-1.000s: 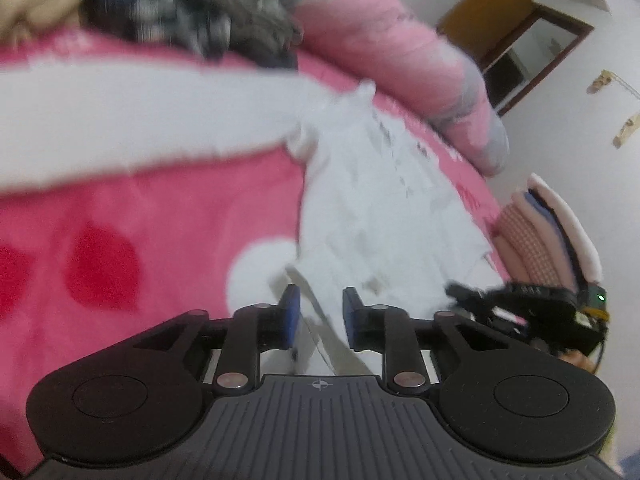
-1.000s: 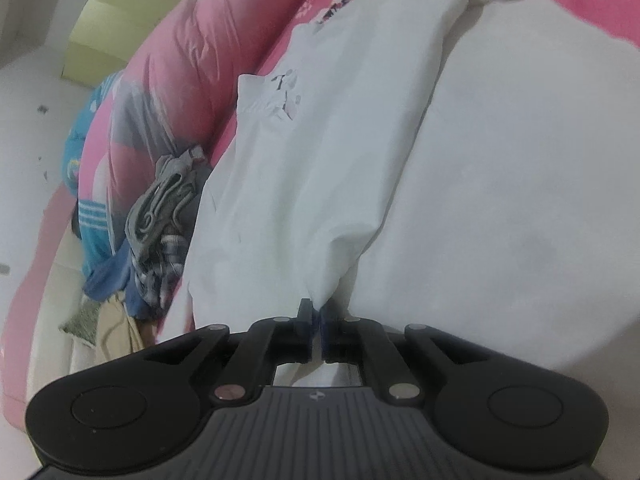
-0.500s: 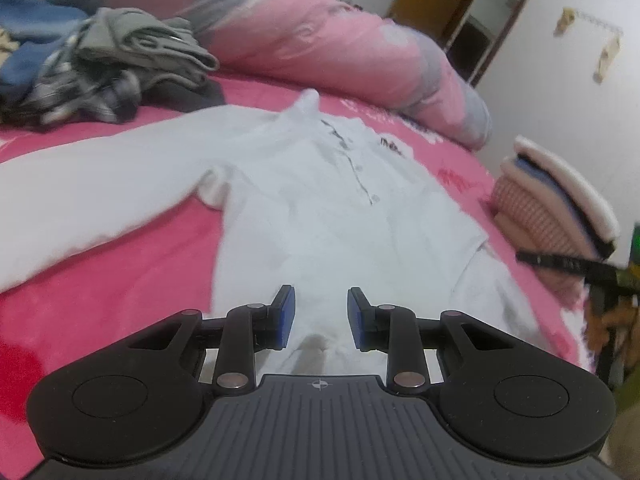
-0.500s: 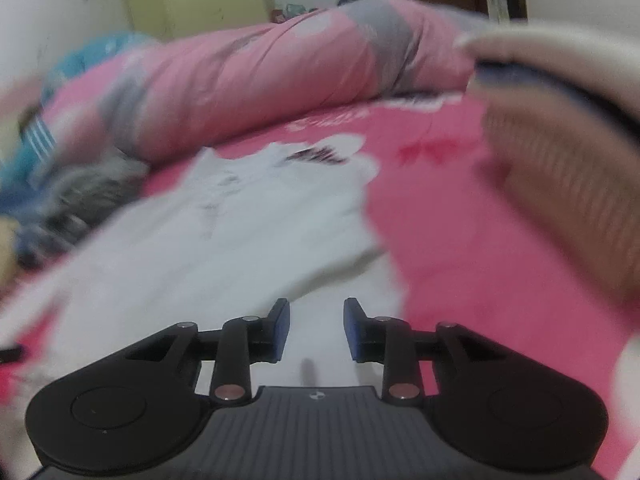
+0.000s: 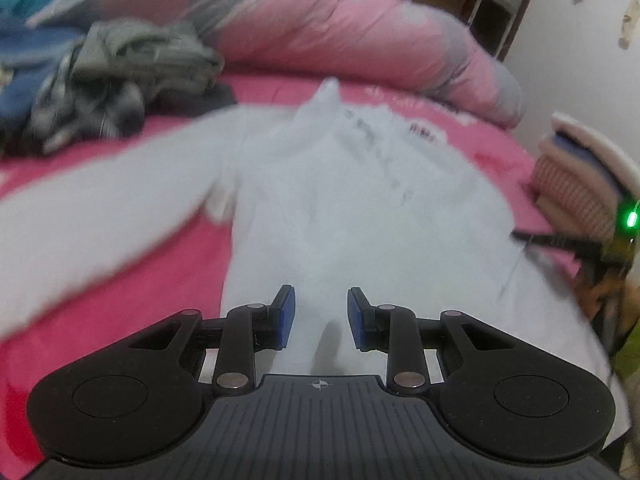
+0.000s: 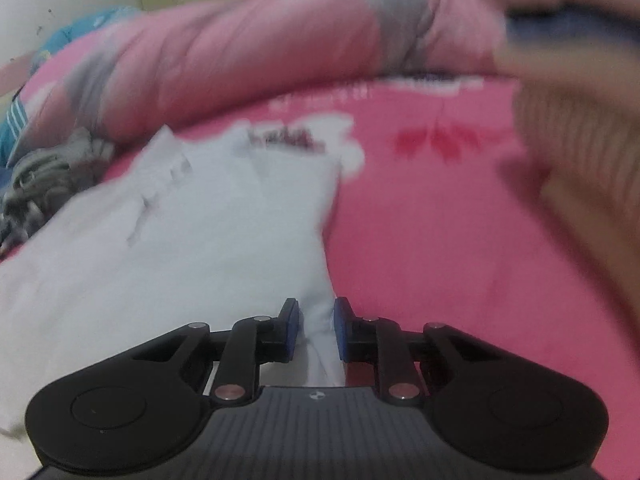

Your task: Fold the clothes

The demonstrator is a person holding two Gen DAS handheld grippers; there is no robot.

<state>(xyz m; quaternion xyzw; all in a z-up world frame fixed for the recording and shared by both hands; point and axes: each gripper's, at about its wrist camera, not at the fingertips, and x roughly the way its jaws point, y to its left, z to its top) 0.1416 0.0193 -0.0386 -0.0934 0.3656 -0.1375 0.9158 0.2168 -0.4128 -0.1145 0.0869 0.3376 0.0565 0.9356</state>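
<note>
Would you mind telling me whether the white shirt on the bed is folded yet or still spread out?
Spread out. The white shirt lies flat on the pink bedsheet, collar away, one sleeve stretched sideways.

Motion blur smears the long-sleeved white button-front shirt (image 5: 360, 200), so its placket reads only as grey smudges. One sleeve runs off the left wrist view's left edge. The stack of folded beige and blue clothes (image 6: 568, 92) is badly blurred in the right wrist view, cut by its right edge.
</note>
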